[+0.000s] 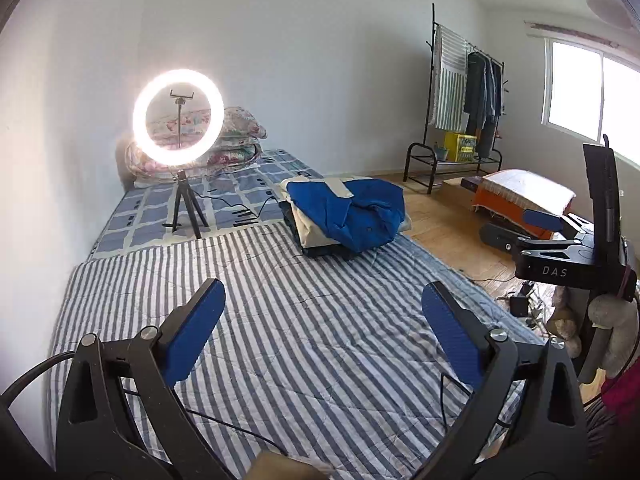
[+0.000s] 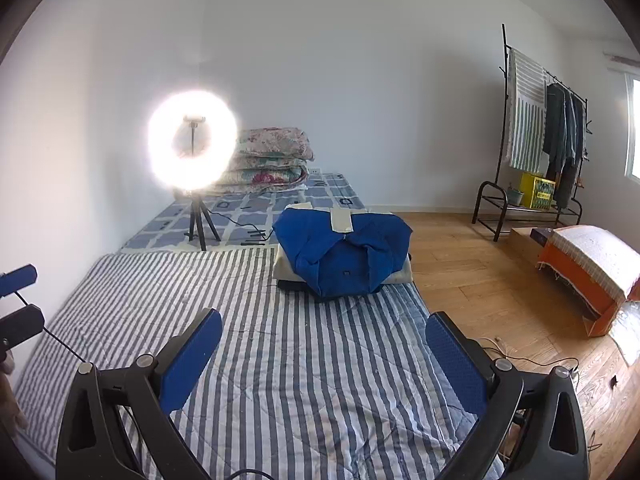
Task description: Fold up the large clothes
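We hold left gripper [image 1: 324, 320] and right gripper [image 2: 324, 344] above striped quilt [image 2: 280, 360], fingers apart, nothing held. Blue garment [image 2: 340, 256] lies on clothes pile [image 2: 400, 274], straight ahead, well apart. We judge right gripper nearer.

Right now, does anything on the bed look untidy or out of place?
Yes. The blue shirt sits rumpled on top of the stack of folded clothes, its collar bunched and its edges hanging over the pile. A cream strip lies loosely across it. Both grippers hover with jaws open, holding nothing.
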`<state>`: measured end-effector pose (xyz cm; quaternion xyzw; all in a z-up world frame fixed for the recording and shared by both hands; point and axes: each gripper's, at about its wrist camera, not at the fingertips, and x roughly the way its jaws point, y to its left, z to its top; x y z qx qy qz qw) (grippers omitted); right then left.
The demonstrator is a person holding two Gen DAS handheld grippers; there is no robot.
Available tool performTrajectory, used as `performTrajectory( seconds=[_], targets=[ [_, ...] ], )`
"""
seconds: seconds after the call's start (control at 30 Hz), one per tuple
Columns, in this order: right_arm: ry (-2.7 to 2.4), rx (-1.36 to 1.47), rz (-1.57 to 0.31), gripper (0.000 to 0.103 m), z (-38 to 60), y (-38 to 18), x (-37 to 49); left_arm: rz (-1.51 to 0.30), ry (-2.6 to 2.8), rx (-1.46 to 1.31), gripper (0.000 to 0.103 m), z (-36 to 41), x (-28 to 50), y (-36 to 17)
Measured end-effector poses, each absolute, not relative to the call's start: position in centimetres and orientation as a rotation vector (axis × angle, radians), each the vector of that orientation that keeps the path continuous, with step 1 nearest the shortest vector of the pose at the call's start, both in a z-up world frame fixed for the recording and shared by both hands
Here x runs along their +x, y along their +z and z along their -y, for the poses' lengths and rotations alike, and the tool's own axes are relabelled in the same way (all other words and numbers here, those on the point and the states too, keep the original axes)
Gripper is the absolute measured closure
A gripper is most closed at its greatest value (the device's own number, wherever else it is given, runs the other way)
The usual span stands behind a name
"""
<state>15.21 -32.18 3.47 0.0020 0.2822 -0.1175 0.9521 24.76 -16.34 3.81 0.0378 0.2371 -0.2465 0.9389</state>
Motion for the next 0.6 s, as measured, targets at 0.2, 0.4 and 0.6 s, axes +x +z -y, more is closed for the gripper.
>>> performTrajectory(
  seconds=[0.2, 0.4, 0.6],
  targets=[
    [-0.237, 0.003, -0.594, 0.0, 31.9, 2.5, 15.5, -0.499, -0.454, 0.103, 0.0, 16.7, 24.2, 3.0],
    [-0.25, 0.018, -0.594, 0.0, 32.1, 2.1, 15.6, -0.515, -0.451, 0.12, 0.0, 16.8, 24.1, 2.4],
    [-0.262, 0.006, -0.601, 0.0, 32.0, 1.7, 15.8, -0.512, -0.447, 0.127, 0.0, 16.7, 24.0, 2.3]
  ],
)
